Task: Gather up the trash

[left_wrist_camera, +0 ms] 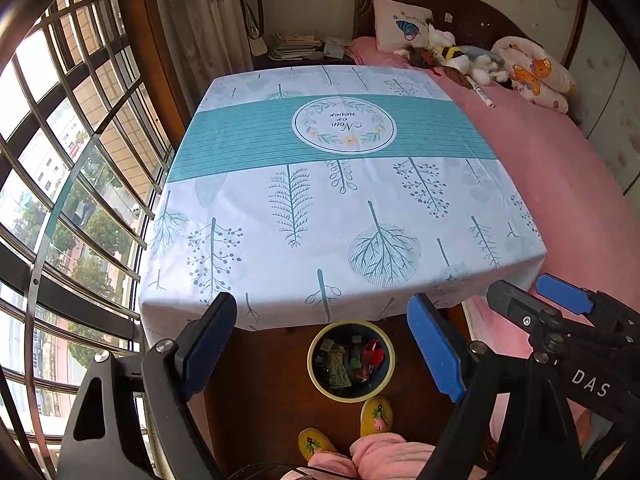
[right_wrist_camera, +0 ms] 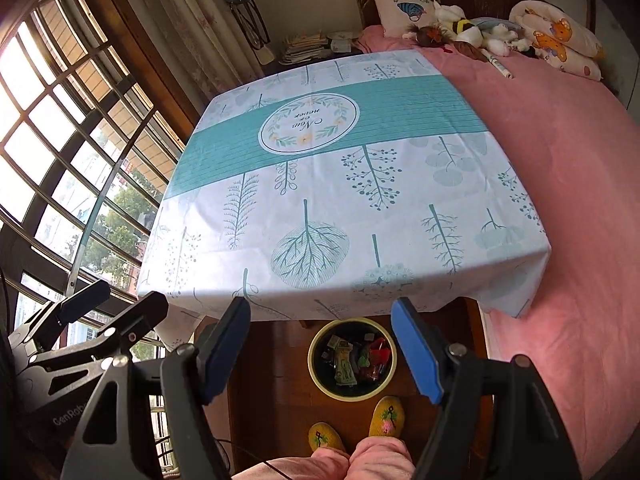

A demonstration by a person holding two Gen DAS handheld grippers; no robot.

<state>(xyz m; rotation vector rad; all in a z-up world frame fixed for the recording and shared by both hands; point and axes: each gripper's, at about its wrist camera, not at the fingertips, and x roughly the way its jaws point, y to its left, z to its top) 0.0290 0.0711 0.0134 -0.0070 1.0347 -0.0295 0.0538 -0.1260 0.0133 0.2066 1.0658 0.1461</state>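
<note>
The left gripper [left_wrist_camera: 324,344] and right gripper [right_wrist_camera: 320,350] both hang with jaws spread wide, nothing between the blue pads. Below them on the wooden floor stands a bin [left_wrist_camera: 351,361] with a yellow rim, wrappers [left_wrist_camera: 340,372] lying inside it, just in front of two yellow slippers [left_wrist_camera: 376,416]. Beyond is a table [left_wrist_camera: 340,208] under a leaf-print cloth, a pink bed [left_wrist_camera: 560,168] beside it
</note>
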